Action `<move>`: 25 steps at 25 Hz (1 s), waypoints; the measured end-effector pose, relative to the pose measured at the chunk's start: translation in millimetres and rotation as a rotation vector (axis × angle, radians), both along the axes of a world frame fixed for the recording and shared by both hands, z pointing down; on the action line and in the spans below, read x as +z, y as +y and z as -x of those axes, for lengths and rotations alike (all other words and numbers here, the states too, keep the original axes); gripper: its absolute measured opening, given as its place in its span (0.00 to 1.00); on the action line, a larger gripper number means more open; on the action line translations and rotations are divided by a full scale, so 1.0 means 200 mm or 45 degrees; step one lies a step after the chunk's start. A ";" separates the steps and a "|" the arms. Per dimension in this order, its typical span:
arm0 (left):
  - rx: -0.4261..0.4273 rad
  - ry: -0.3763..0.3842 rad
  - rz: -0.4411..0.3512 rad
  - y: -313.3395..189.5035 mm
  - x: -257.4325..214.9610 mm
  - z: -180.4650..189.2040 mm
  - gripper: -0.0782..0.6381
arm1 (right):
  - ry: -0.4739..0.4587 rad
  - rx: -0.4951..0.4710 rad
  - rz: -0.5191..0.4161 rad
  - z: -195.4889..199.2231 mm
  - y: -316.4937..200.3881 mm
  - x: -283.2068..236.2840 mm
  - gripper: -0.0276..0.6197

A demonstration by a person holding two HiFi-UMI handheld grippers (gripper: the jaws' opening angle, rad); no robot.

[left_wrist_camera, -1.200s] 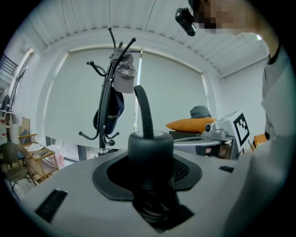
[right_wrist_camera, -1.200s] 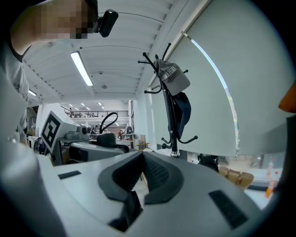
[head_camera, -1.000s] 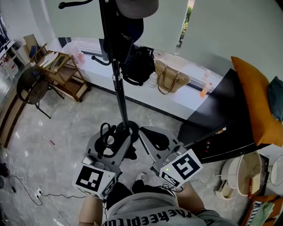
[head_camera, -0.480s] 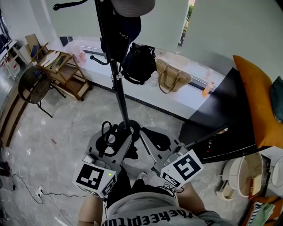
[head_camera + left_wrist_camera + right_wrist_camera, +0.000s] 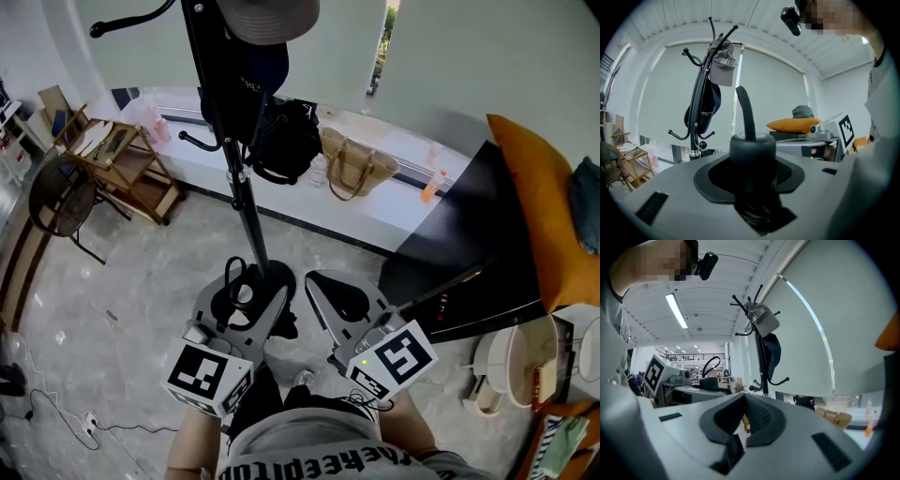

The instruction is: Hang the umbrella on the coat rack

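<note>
The left tongs (image 5: 246, 298) pinch the black umbrella (image 5: 751, 146) by what looks like its handle end, with its strap loop standing up. It is held low, near the foot of the coat rack (image 5: 236, 173). The right tongs (image 5: 742, 414), just beside, are pressed together on nothing. A grey cap (image 5: 267, 17) hangs on the rack.
</note>
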State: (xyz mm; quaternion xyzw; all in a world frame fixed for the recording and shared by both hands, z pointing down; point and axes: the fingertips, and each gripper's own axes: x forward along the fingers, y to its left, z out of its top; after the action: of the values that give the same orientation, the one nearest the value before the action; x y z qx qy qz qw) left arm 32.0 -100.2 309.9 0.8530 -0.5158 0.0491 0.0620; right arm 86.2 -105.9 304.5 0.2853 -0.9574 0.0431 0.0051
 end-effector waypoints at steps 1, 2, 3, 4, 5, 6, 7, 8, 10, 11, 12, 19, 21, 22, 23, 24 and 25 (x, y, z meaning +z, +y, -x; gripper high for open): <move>0.009 -0.003 0.002 -0.01 0.00 0.01 0.38 | 0.002 0.007 0.000 0.01 -0.01 0.00 0.06; 0.016 -0.007 0.003 -0.02 0.01 0.01 0.38 | 0.005 0.015 0.001 0.02 -0.02 0.00 0.06; 0.023 -0.011 0.004 -0.04 0.01 0.02 0.38 | 0.008 0.022 0.002 0.03 -0.03 0.00 0.06; 0.030 -0.014 0.005 -0.05 0.01 0.04 0.38 | 0.009 0.030 0.003 0.04 -0.04 0.00 0.06; 0.038 -0.017 0.006 -0.06 0.02 0.05 0.38 | 0.010 0.038 0.004 0.05 -0.05 0.00 0.06; 0.048 -0.020 0.008 -0.07 0.02 0.06 0.38 | 0.010 0.045 0.005 0.06 -0.06 0.00 0.06; 0.057 -0.021 0.011 -0.08 0.03 0.07 0.38 | 0.011 0.052 0.007 0.07 -0.07 0.00 0.06; 0.067 -0.019 0.015 -0.10 0.03 0.08 0.38 | 0.012 0.060 0.009 0.08 -0.08 0.00 0.06; 0.087 -0.015 0.024 -0.12 0.04 0.10 0.38 | 0.016 0.075 0.017 0.10 -0.10 0.01 0.06; 0.099 -0.016 0.026 -0.13 0.05 0.11 0.38 | 0.018 0.082 0.020 0.12 -0.11 0.01 0.06; 0.111 -0.018 0.028 -0.14 0.05 0.12 0.38 | 0.020 0.091 0.023 0.13 -0.12 0.01 0.06; 0.193 -0.025 0.054 -0.23 0.11 0.16 0.38 | 0.030 0.165 0.039 0.17 -0.19 0.03 0.06; 0.220 -0.023 0.063 -0.25 0.13 0.16 0.38 | 0.034 0.188 0.045 0.18 -0.21 0.03 0.06; 0.233 -0.022 0.068 -0.26 0.13 0.16 0.38 | 0.037 0.199 0.047 0.18 -0.21 0.03 0.06; 0.245 -0.021 0.073 -0.27 0.14 0.16 0.38 | 0.040 0.209 0.049 0.18 -0.22 0.04 0.06; 0.257 -0.022 0.077 -0.28 0.15 0.16 0.38 | 0.043 0.218 0.051 0.19 -0.23 0.04 0.06; 0.268 -0.024 0.080 -0.29 0.16 0.17 0.38 | 0.046 0.227 0.053 0.19 -0.24 0.04 0.06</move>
State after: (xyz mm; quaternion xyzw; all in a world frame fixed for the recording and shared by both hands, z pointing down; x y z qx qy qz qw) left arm -1.3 -159.1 342.1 0.8997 -0.4221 0.0794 0.0783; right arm 48.4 -154.2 313.0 0.3699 -0.9269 0.0580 0.0245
